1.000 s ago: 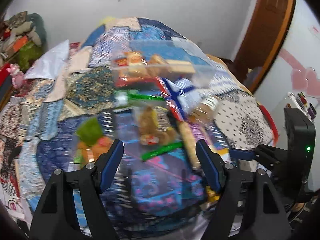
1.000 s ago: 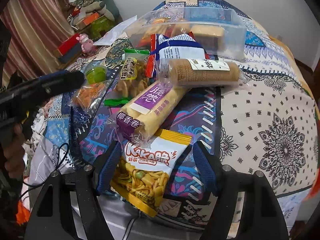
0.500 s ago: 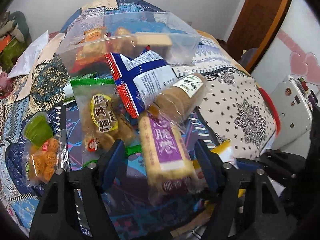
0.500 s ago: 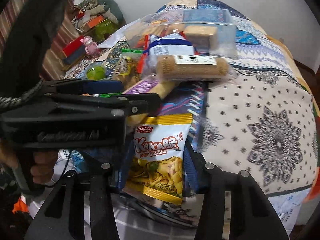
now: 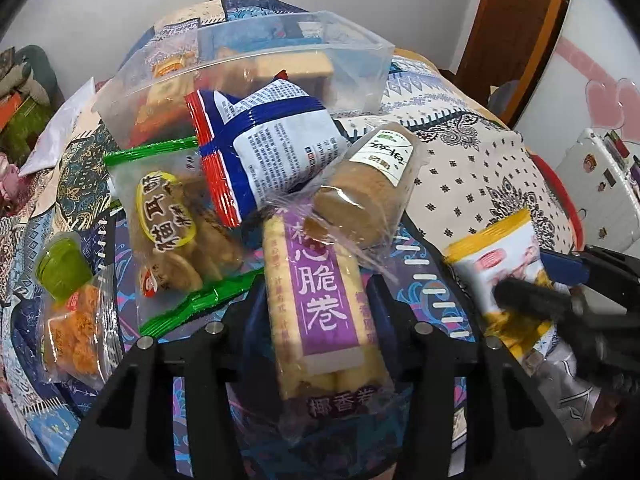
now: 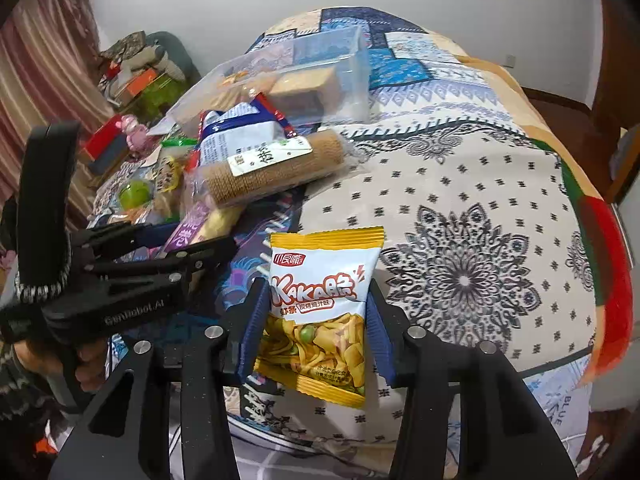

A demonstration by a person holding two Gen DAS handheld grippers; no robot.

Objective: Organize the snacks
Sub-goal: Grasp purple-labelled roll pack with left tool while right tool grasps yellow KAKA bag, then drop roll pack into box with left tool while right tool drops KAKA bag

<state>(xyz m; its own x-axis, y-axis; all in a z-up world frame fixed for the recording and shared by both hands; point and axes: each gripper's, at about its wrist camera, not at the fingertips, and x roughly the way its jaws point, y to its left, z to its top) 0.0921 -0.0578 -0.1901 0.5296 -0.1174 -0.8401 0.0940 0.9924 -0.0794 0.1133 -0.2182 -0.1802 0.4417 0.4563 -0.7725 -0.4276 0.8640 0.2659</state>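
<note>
My left gripper (image 5: 320, 312) is shut on a long purple-labelled wafer roll pack (image 5: 320, 296) lying on the bed; it also shows in the right wrist view (image 6: 192, 224). My right gripper (image 6: 316, 320) is shut on a yellow-and-white Kaka snack bag (image 6: 320, 300), seen at the right of the left wrist view (image 5: 508, 272). A clear plastic bin (image 5: 256, 60) with several snacks in it stands behind the pile (image 6: 288, 76). A brown biscuit roll (image 5: 368, 192), a blue-and-white bag (image 5: 276, 144) and a green-edged cookie bag (image 5: 176, 224) lie before it.
A green jelly cup (image 5: 64, 268) and an orange snack pack (image 5: 72, 332) lie at the left. The patterned bedspread (image 6: 460, 220) stretches to the right. A wooden door (image 5: 516, 32) stands at the far right, with clutter by the curtain (image 6: 132, 76).
My left gripper came down over the wafer roll pack and closed on it. My right gripper closed on the Kaka bag and lifted its near end.
</note>
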